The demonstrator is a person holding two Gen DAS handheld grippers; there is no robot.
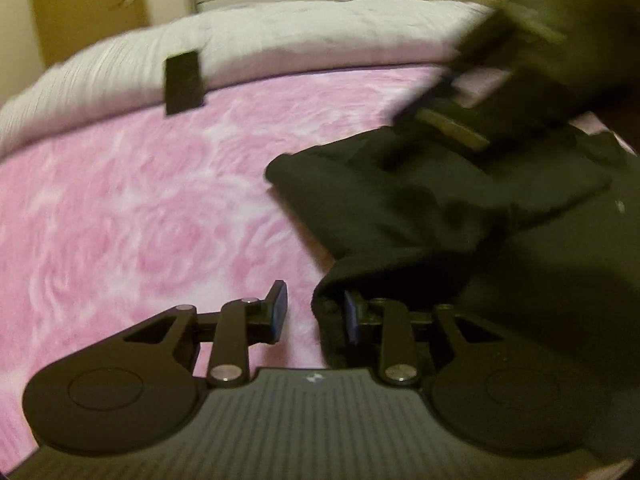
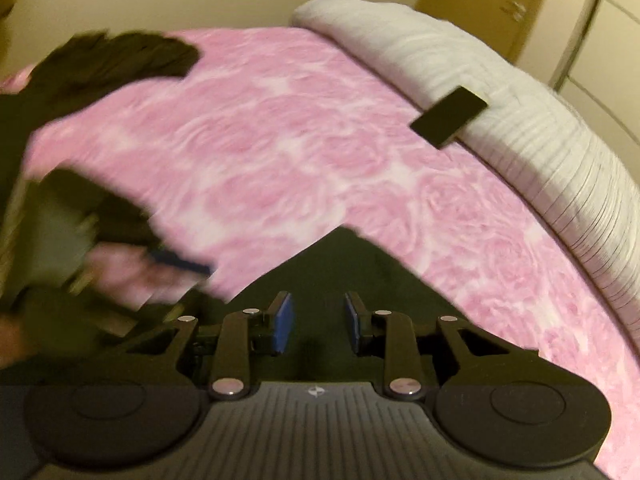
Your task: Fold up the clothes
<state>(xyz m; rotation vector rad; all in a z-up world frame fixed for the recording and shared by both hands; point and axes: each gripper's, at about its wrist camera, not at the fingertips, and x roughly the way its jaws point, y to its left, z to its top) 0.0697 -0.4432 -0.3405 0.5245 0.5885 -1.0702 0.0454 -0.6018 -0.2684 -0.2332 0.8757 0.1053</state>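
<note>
A black garment (image 1: pixel 420 208) lies bunched on the right of the pink bed. In the left wrist view my left gripper (image 1: pixel 316 314) stands open at its near edge. A fold of the cloth touches the right pad (image 1: pixel 351 318), and pink blanket shows beside the left pad. My right gripper (image 1: pixel 452 120), blurred, hovers over the garment at the upper right. In the right wrist view the right gripper (image 2: pixel 318 320) is open above a corner of the black garment (image 2: pixel 340 264), nothing pinched. More black cloth (image 2: pixel 120 60) lies far left, with the blurred left gripper (image 2: pixel 160 260) near it.
A pink rose-patterned blanket (image 1: pixel 140 200) covers the bed. A rolled pale quilt (image 1: pixel 280 40) runs along its far side, with a flat black rectangle (image 1: pixel 183 82) leaning on it, also seen as the rectangle (image 2: pixel 448 118). Cupboard doors (image 2: pixel 500 8) stand behind.
</note>
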